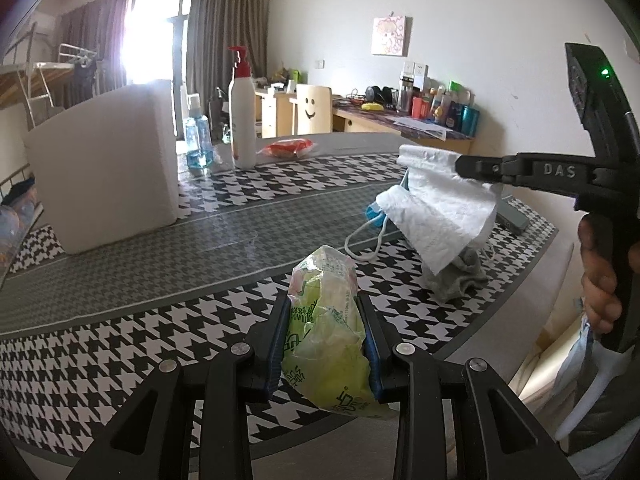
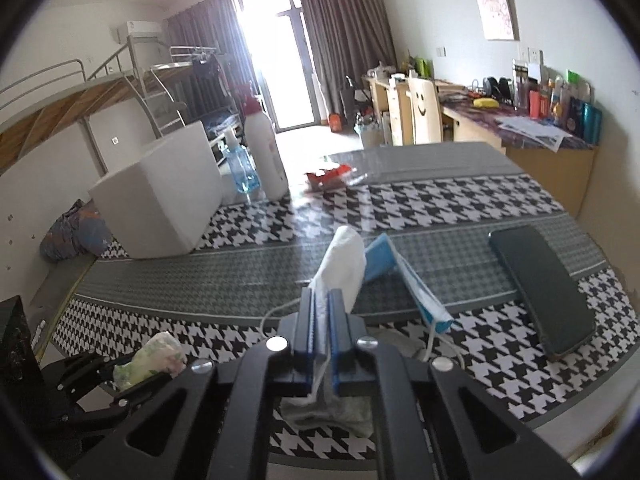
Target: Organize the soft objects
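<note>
My left gripper (image 1: 323,308) is shut on a green tissue pack (image 1: 326,332) and holds it above the houndstooth table (image 1: 120,344). The pack also shows in the right wrist view (image 2: 150,358). My right gripper (image 2: 322,300) is shut on a white folded tissue (image 2: 344,266), lifted over the table. From the left wrist view the tissue (image 1: 440,208) hangs from the right gripper (image 1: 464,168). Under it lie a face mask (image 2: 416,292) with loops and a grey cloth (image 1: 456,276), the cloth also below the right gripper (image 2: 332,412).
A white box (image 1: 108,168) stands at the table's left. A lotion pump bottle (image 1: 242,116), blue bottles (image 1: 198,140) and a red packet (image 1: 288,148) are at the back. A dark phone (image 2: 540,288) lies at the right. A desk and chair stand behind.
</note>
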`<state>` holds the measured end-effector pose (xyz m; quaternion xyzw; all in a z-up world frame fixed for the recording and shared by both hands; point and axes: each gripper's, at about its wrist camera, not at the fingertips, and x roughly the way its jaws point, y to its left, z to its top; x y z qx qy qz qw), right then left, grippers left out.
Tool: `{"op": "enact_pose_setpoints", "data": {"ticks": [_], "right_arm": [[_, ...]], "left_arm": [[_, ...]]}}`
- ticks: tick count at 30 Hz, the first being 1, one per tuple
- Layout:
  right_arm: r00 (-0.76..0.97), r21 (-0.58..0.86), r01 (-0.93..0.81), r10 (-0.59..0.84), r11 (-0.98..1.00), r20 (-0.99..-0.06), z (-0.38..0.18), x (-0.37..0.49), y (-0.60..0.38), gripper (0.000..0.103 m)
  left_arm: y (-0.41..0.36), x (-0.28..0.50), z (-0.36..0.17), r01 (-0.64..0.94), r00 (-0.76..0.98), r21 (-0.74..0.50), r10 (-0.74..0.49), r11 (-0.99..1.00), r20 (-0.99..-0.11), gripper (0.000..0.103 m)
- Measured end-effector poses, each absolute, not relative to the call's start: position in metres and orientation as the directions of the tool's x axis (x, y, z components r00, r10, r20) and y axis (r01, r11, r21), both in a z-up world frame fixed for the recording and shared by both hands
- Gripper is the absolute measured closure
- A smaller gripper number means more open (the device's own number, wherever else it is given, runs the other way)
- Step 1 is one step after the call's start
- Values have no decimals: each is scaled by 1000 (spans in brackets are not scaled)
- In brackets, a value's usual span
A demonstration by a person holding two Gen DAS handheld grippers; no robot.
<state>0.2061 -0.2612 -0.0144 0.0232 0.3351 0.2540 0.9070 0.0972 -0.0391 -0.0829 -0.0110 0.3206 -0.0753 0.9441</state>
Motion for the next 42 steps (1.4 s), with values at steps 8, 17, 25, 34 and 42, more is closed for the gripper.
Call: {"op": "enact_pose_setpoints", "data": {"ticks": [8, 17, 25, 34, 42], "right_arm": [[683, 199, -460, 488, 866, -544, 8, 200, -261, 94], [678, 165, -486, 489, 858, -549, 13, 202, -254, 94], [634, 117, -512, 466, 851, -617, -22, 202, -235, 33], [570, 101, -526, 438, 844, -695, -53, 216, -214, 33], [550, 71, -513, 392, 855, -737, -68, 223, -207, 49]], "left_arm": [[-37, 94, -77, 121, 798, -49, -126, 991, -589, 68], [-30, 94, -76, 107, 804, -50, -116, 993, -583, 68], [-31, 97, -78, 105, 798, -53, -116, 993, -592, 68], [-30, 100, -80, 103, 794, -55, -115, 993, -596, 68], [-28, 101, -81, 102, 790, -59, -117, 993, -601, 68]]}}
